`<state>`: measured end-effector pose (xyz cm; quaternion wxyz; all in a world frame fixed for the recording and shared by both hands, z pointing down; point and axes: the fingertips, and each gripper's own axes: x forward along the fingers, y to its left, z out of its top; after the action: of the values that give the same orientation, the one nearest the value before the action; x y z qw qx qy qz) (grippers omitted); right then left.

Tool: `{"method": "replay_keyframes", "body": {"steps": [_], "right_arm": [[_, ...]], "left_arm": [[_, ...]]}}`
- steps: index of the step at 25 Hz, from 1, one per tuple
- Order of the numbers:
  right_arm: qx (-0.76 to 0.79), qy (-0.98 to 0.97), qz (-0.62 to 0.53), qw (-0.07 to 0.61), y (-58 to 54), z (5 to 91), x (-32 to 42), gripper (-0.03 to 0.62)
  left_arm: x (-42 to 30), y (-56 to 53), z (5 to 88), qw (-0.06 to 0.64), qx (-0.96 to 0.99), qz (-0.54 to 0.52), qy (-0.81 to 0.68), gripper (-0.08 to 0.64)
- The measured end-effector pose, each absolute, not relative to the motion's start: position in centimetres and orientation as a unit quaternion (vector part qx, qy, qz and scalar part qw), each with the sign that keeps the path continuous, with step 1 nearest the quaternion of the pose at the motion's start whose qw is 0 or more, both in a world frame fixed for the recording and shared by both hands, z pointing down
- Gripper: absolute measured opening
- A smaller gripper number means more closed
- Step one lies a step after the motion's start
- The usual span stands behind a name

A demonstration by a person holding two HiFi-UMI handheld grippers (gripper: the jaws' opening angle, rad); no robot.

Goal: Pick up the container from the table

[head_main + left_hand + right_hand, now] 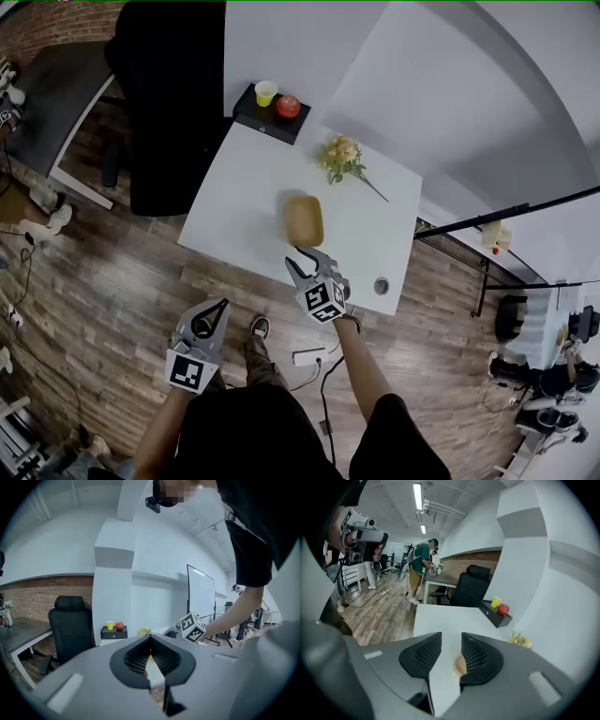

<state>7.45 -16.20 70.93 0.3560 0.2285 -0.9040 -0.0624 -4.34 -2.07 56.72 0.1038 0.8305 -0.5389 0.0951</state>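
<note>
The right gripper (298,259) hangs over the near edge of the white table (239,202), its jaws apart with only bare tabletop between them. The tan container (304,220) lies just beyond its tips, near the middle of the table. The left gripper (216,307) is off the table, above the wooden floor (103,281), its jaws together and empty. Farther back lie a bunch of flowers (341,157) and a black box (267,120) carrying a yellow cup (266,92) and a red apple (288,106). A black chair (169,103) stands at the left
</note>
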Motion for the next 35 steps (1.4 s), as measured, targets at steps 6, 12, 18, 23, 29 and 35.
{"method": "replay_keyframes", "body": {"steps": [6,12,18,23,29,35], "right_arm": [[0.195,-0.887,-0.071,0.413,-16.6,75.0,7.8,0.161],[0.181,-0.859,-0.077,0.473,-17.8,78.8,8.8,0.189],[0.163,-0.849,-0.079,0.497,-18.4,80.5,8.8,0.189],[0.146,-0.841,-0.083,0.514,-18.4,81.5,8.4,0.183],[0.132,-0.832,-0.079,0.532,-18.7,82.8,8.5,0.183],[0.118,-0.82,-0.081,0.555,-18.8,83.8,8.7,0.148]], "left_arm": [[-4.7,-1.4,57.3,0.104,0.825,0.101,-0.547,-0.006],[-5.5,-1.0,58.1,0.115,0.816,0.102,-0.557,-0.006],[-6.2,-0.5,58.6,0.124,0.808,0.106,-0.567,-0.006],[-6.5,-0.4,58.7,0.125,0.803,0.108,-0.573,-0.006],[-6.7,-0.4,58.9,0.124,0.801,0.108,-0.575,-0.006],[-6.9,-0.3,58.9,0.124,0.801,0.111,-0.576,-0.006]]}}
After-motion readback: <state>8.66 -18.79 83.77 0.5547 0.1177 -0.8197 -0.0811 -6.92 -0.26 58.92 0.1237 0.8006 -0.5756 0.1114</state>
